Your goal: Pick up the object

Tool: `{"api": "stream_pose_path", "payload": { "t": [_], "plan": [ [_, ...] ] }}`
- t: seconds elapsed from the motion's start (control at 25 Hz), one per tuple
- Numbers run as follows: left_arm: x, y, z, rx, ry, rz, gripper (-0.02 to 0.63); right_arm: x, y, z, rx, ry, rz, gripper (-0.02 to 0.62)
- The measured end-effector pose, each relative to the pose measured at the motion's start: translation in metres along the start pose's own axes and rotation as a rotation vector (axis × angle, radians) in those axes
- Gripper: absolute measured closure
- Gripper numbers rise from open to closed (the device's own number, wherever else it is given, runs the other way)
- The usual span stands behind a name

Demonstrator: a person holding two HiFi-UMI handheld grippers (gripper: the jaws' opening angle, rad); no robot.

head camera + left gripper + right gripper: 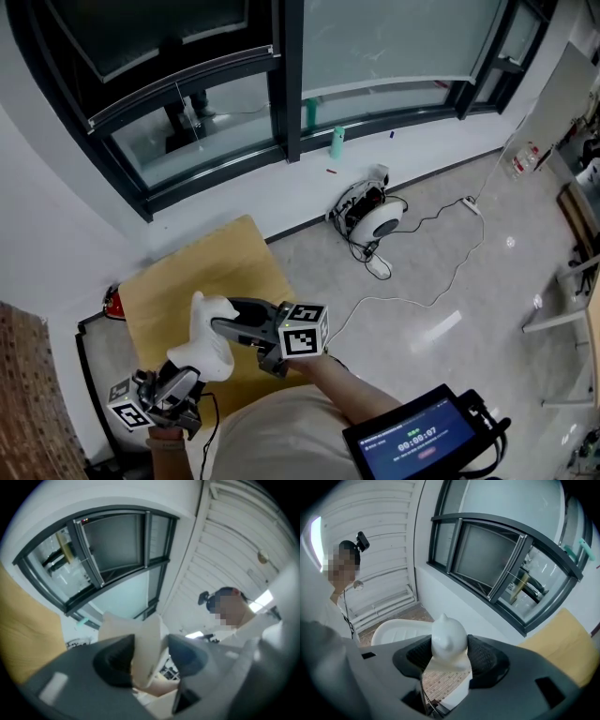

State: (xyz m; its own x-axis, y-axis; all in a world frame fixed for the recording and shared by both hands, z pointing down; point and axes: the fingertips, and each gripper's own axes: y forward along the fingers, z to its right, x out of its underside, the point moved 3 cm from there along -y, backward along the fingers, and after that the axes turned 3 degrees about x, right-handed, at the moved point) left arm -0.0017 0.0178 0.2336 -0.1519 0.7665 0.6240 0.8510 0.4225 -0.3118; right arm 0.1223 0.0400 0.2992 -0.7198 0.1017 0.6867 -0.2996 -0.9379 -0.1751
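Note:
A white animal-shaped figurine (208, 345) hangs above the yellow table (202, 267), held from two sides. My right gripper (219, 326) reaches in from the right and is shut on its head; in the right gripper view the rounded head (449, 639) sits pinched between both dark pads of that gripper (449, 657). My left gripper (187, 371) comes up from the lower left at the figurine's base. In the left gripper view the cream body (145, 651) fills the gap of that gripper (151, 657), touching both pads.
A cable reel (370, 217) with cords trailing over the floor lies beyond the table. A green bottle (337, 142) stands on the window sill. A tablet with a timer (422, 436) hangs at my chest. A red item (114, 302) sits by the table's left edge.

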Motion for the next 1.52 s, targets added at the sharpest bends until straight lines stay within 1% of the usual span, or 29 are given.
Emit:
{"api": "stream_pose_path", "payload": {
  "t": [0.12, 0.28, 0.4, 0.52, 0.64, 0.76, 1.52],
  "plan": [
    [-0.001, 0.004, 0.017, 0.050, 0.072, -0.011, 0.380, -0.012, -0.003, -0.018, -0.035, -0.087, 0.047, 0.367],
    [-0.011, 0.006, 0.045, 0.157, 0.198, -0.004, 0.380, -0.039, 0.000, -0.054, -0.086, -0.248, 0.127, 0.367],
    [-0.018, 0.006, 0.065, 0.224, 0.276, -0.012, 0.380, -0.055, 0.000, -0.080, -0.112, -0.343, 0.180, 0.367],
    [-0.020, 0.007, 0.084, 0.280, 0.340, -0.025, 0.380, -0.069, -0.002, -0.105, -0.134, -0.439, 0.216, 0.367],
    [-0.023, 0.014, 0.102, 0.330, 0.386, -0.011, 0.380, -0.075, -0.005, -0.125, -0.155, -0.512, 0.236, 0.367],
    [-0.024, 0.015, 0.105, 0.342, 0.391, -0.006, 0.379, -0.079, -0.006, -0.129, -0.155, -0.525, 0.244, 0.367],
    [-0.025, 0.019, 0.108, 0.333, 0.388, -0.021, 0.379, -0.082, -0.008, -0.132, -0.148, -0.533, 0.247, 0.367]
  ]
}}
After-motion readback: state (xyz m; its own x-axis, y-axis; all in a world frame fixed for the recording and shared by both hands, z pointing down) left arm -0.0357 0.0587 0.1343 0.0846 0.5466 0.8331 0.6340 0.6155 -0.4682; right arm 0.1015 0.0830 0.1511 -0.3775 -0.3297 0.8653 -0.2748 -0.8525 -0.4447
